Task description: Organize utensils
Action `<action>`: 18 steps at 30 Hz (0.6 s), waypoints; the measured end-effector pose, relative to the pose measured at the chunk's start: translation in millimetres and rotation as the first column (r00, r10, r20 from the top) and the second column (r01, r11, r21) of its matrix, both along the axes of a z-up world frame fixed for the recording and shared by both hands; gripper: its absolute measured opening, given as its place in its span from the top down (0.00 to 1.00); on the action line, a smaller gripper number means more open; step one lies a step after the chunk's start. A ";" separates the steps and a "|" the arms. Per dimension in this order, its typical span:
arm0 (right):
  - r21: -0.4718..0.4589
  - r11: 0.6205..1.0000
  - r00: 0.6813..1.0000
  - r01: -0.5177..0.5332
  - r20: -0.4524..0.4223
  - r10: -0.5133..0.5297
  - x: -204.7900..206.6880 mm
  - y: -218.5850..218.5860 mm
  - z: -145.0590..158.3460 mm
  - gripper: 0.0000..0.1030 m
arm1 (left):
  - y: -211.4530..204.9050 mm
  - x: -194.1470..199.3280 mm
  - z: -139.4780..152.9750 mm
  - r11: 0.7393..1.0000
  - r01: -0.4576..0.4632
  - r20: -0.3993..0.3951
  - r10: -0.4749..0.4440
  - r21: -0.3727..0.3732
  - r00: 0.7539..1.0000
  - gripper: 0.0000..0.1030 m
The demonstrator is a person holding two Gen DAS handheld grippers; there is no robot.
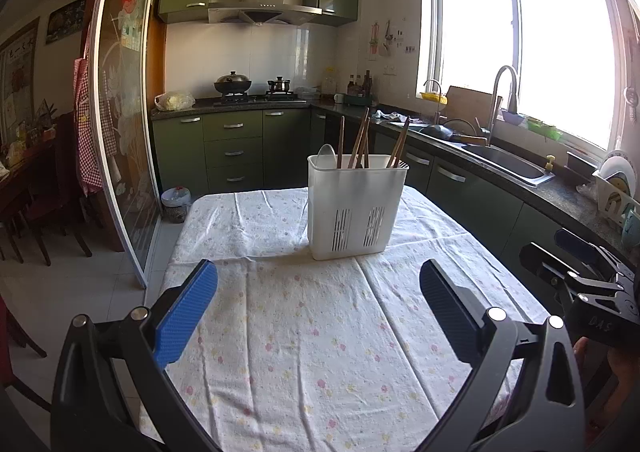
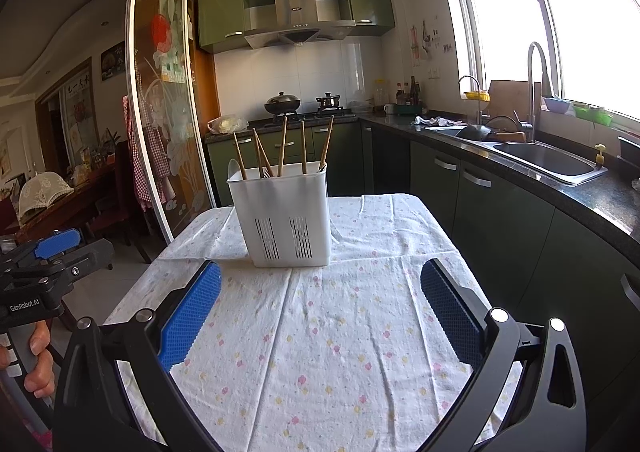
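Observation:
A white plastic utensil holder stands upright on the floral tablecloth, toward the table's far end. Several wooden chopsticks and a white spoon stick out of its top. My left gripper hovers open above the cloth, short of the holder, with nothing between its blue pads. My right gripper is likewise open and empty, the holder ahead and slightly left of it. Each gripper shows at the edge of the other's view, held by a hand.
A green-cabinet counter with a sink and tall faucet runs along the right, close to the table's right edge. A stove with pots sits at the back. A glass sliding door and dining chairs stand to the left.

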State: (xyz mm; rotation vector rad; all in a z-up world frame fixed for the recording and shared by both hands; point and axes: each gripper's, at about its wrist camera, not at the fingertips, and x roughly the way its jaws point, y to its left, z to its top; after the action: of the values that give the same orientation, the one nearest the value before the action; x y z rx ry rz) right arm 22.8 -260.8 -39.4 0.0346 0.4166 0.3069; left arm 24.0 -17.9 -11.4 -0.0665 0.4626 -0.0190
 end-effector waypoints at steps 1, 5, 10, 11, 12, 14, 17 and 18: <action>0.000 1.000 1.000 0.000 -0.001 0.000 0.3 0.3 -0.9 0.04 | 1.2 0.1 -0.2 1.000 0.016 0.004 -0.016 -0.018 1.000 0.06; -0.001 1.000 1.000 -0.001 -0.004 0.001 0.8 1.0 -3.2 0.04 | 7.9 1.8 -2.2 0.996 0.041 0.011 -0.041 -0.082 0.999 0.06; 0.000 1.000 1.000 -0.002 -0.005 0.002 0.5 1.6 -3.7 0.04 | 10.4 3.6 -5.7 0.997 0.029 0.025 -0.028 -0.071 0.999 0.06; 0.000 1.000 1.000 -0.001 -0.004 0.001 0.6 1.3 -3.1 0.04 | 10.6 5.0 -7.1 0.997 0.028 0.019 -0.027 -0.069 0.999 0.06; -0.001 1.000 1.000 -0.001 -0.004 0.001 0.5 1.4 -3.0 0.04 | 10.5 6.7 -8.2 0.998 0.028 0.013 -0.027 -0.063 1.000 0.06; -0.003 1.000 1.000 -0.003 -0.004 0.003 1.1 1.6 -3.7 0.04 | 9.3 9.4 -10.4 0.999 0.021 0.002 -0.021 -0.049 1.000 0.06; -0.003 1.000 1.000 -0.002 -0.005 0.002 1.2 1.5 -3.7 0.04 | 7.9 12.5 -12.5 1.000 0.008 -0.008 -0.008 -0.030 1.000 0.06; -0.003 1.000 1.000 -0.002 -0.005 0.002 1.2 1.5 -3.7 0.04 | 7.4 13.2 -12.7 1.000 -0.002 -0.010 0.002 -0.016 1.000 0.06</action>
State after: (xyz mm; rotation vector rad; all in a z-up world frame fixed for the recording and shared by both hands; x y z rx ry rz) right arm 23.9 -259.4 -43.1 0.0318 0.4220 0.3085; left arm 37.2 -10.5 -24.1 -0.0832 0.4721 -0.0205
